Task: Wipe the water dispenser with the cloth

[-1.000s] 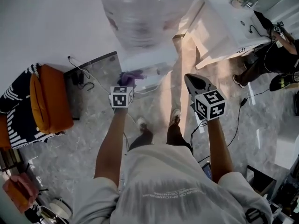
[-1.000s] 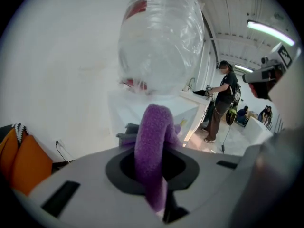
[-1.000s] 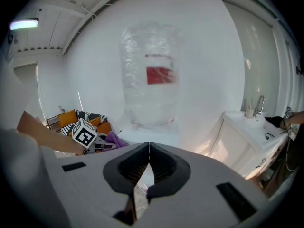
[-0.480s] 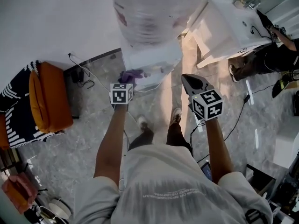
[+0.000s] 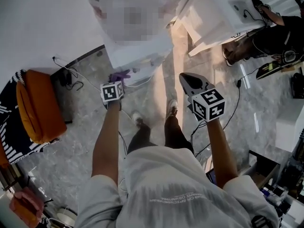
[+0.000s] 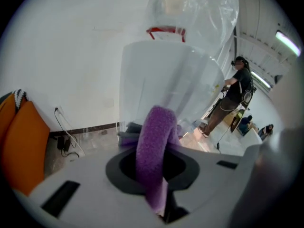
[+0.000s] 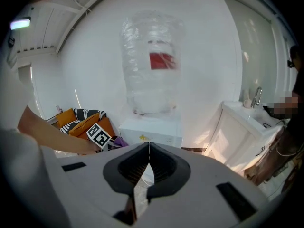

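Grips the soft, limp purple cloth [image 6: 154, 141] in the clenched left hand-held gripper [image 5: 115, 82], bulging ahead of its jaws near the water dispenser [image 6: 161, 75]; probably light, best pinched mid-fold; holds the right hand-held gripper [image 7: 148, 148] closed, empty.

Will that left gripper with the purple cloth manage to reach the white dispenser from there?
Probably yes: the left gripper, shut on the cloth, faces the dispenser with nothing between them.
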`<state>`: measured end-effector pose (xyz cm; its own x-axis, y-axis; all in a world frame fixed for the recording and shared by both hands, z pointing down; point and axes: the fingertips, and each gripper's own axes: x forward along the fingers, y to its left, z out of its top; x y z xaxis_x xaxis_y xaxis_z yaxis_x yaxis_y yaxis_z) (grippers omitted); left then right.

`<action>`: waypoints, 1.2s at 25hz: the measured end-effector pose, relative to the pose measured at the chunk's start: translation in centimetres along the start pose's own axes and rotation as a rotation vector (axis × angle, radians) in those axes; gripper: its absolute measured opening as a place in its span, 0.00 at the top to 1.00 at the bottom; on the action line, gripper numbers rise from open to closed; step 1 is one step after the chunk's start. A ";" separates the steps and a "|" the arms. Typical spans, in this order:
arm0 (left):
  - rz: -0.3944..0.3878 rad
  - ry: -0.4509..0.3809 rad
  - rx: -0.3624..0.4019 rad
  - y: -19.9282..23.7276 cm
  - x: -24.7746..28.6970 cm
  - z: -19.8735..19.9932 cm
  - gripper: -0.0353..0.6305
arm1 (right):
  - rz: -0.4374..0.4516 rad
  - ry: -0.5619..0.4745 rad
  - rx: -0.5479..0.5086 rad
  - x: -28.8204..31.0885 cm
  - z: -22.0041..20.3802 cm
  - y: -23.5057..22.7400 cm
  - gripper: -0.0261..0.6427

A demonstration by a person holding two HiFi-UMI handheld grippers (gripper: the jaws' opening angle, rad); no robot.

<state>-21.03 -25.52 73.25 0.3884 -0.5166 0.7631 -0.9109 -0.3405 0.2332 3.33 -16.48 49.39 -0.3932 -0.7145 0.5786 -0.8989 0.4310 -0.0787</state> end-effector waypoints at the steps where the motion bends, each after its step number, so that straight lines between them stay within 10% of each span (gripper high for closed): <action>1: 0.000 0.000 -0.018 0.1 0.1 -0.1 0.86 | 0.003 0.003 0.007 0.0 -0.3 0.0 0.94; 8: -0.076 0.158 -0.048 -2.8 0.9 -3.7 0.86 | 0.022 0.021 0.028 -0.7 -2.2 -1.5 0.94; 12: -0.204 0.230 0.055 -8.6 0.2 -5.8 0.86 | 0.033 0.025 0.049 -1.0 -2.7 -3.4 0.94; 22: -0.374 -0.086 0.049 -21.4 -1.4 2.8 0.86 | 0.079 -0.014 0.020 -2.9 -1.5 -9.5 0.94; 30: -0.327 -0.247 -0.042 -27.6 -0.2 11.2 0.86 | 0.152 -0.034 -0.030 -3.7 -0.5 -14.4 0.94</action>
<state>5.62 -24.83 59.91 0.6752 -0.5612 0.4787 -0.7371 -0.4883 0.4673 17.85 -19.75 48.75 -0.5315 -0.6579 0.5336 -0.8224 0.5517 -0.1389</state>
